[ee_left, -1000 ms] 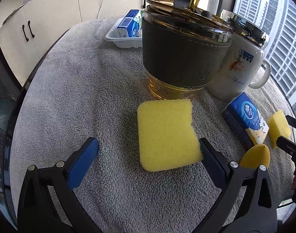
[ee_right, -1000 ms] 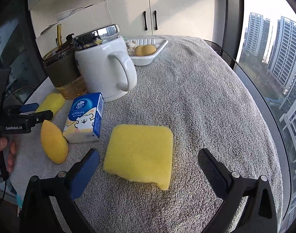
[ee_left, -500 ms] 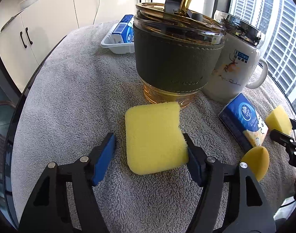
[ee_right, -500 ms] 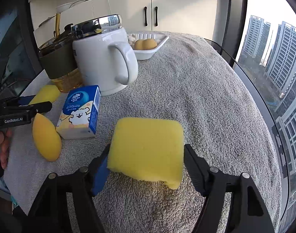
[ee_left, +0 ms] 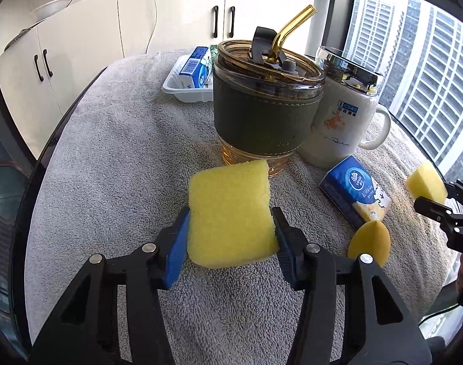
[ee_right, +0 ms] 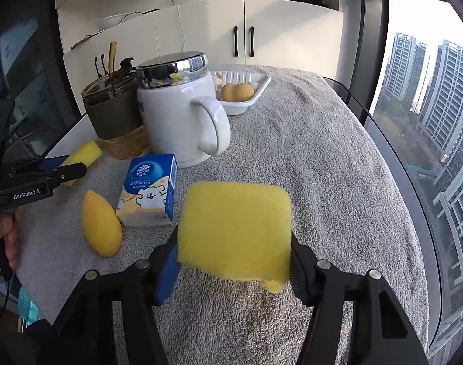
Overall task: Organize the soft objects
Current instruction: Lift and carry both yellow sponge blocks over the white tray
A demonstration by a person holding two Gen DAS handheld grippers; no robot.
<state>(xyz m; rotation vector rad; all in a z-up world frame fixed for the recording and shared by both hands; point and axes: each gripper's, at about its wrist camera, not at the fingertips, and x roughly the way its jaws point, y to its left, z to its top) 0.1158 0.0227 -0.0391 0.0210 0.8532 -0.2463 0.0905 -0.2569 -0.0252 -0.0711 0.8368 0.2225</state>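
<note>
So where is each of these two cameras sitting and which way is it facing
Left wrist: sits on the left gripper, looks down along its fingers at its yellow sponge and the tumbler; the right gripper shows at the right edge.
Right wrist: sits on the right gripper, looks at its own sponge and the mug; the left gripper and a hand show at left.
Shared: tissue pack, towel, white tray.

Black tongs [ee_left: 229,237], blue pads [ee_left: 176,249], silver screws [ee_left: 149,247]
</note>
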